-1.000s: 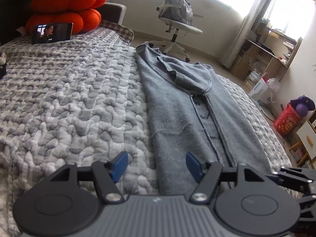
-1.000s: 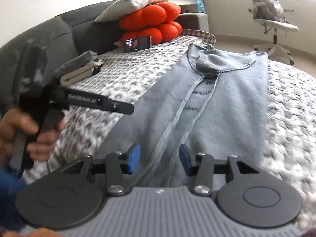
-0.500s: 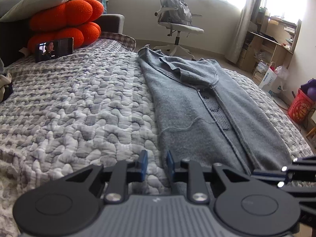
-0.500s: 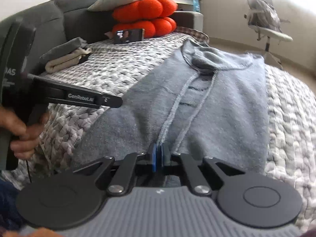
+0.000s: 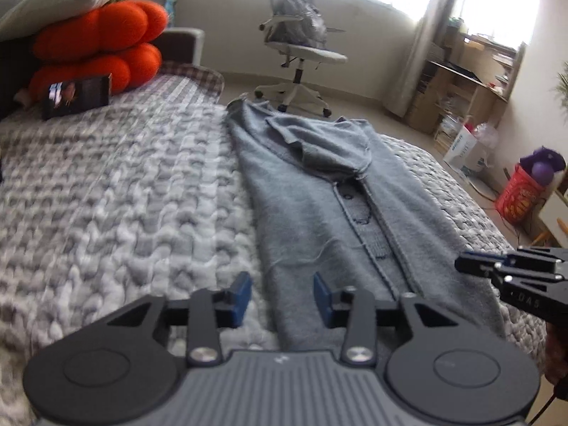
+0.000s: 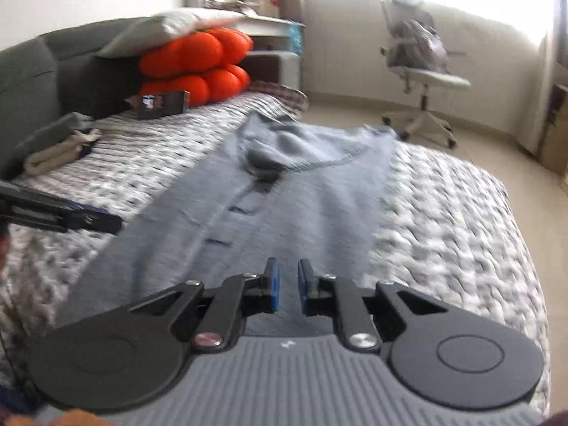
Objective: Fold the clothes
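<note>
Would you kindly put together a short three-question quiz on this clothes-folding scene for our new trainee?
1. True or false: the left gripper is clamped on the grey cardigan.
2. Multiple choice: the cardigan lies on A) the office chair, B) the knitted bedspread, C) the floor.
3. Fill in: the right gripper has its blue pads ____ , with a narrow gap between them.

Key
1. False: its jaws stand wide apart above the near hem, gripping nothing.
2. B.
3. Apart: nothing shows between them.
</note>
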Tool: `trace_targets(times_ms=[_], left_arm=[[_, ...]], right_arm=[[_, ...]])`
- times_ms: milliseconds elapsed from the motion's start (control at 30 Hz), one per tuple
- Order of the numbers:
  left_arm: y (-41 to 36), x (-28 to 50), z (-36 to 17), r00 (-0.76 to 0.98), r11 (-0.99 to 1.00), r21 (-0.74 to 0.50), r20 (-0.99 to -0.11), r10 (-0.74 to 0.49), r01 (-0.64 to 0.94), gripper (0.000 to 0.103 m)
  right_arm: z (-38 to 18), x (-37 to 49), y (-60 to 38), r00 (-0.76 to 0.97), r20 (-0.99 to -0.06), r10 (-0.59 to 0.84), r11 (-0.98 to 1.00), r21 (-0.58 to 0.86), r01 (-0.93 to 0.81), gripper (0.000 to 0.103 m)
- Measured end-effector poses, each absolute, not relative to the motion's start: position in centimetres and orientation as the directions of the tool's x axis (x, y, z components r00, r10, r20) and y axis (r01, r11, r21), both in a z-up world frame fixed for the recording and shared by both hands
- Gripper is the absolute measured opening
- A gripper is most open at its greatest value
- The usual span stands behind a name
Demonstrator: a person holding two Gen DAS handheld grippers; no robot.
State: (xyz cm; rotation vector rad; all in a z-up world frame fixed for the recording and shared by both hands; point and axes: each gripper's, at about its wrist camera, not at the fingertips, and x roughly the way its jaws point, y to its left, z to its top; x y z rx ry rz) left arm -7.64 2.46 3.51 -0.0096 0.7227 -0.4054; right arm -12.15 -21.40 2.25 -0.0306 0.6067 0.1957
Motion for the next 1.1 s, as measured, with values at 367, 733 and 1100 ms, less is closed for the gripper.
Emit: trace_targets(times_ms=[367, 733, 1100], left_arm=[[1.3, -6.9, 2.8, 0.684, 0.928, -0.137, -0.639, -0.351, 0.347, 0.078], [-0.3, -7.5, 1.7, 0.709, 0.933, -0.038, -0.639, -0.298, 0.358, 0.085], [-0.1, -8.6, 2.3, 0.724, 0.924, -0.01, -0.618, -0.307, 0.383, 0.089]], right_arm=[[1.3, -12.9, -22.3, 0.811, -0.553, 0.192, 0.977, 0.032, -0.21, 0.03], [0.9, -13.9, -18.0, 0.793, -0.543, 0.276, 0.946, 0.007, -0.325, 0.034], [1.9, -15.2, -18.4, 0.821, -0.497, 0.279, 0.954, 0.046, -0.297, 0.033]])
